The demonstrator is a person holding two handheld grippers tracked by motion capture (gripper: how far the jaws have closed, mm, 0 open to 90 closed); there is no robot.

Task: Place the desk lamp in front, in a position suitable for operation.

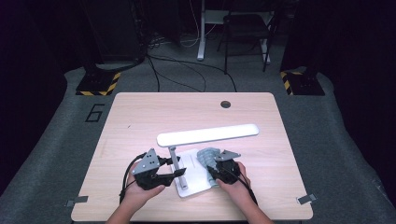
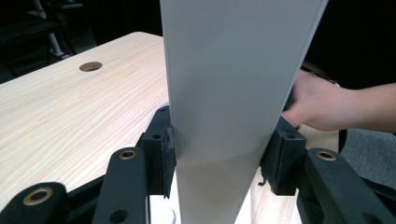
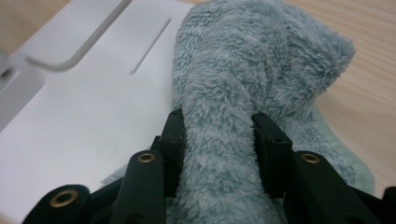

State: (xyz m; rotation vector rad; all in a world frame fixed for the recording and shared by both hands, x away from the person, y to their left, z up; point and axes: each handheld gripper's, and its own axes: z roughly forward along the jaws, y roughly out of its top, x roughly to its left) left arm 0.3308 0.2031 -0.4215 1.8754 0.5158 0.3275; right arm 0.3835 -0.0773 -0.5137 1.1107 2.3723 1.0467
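Pale wood-grain table (image 1: 140, 116) carries a white desk lamp with a long flat bar head (image 1: 208, 135) and a flat white rectangular base (image 1: 194, 179) near its front edge. The left gripper (image 2: 217, 154) has its black jaws pinching the lamp's flat white upright from both sides. The right gripper (image 3: 217, 140) has its jaws squeezed onto a fluffy grey-green microfibre cloth (image 3: 261, 60), which lies over the right part of the base. On the grey floor left of the table, the figure "6" (image 1: 95, 113) is marked.
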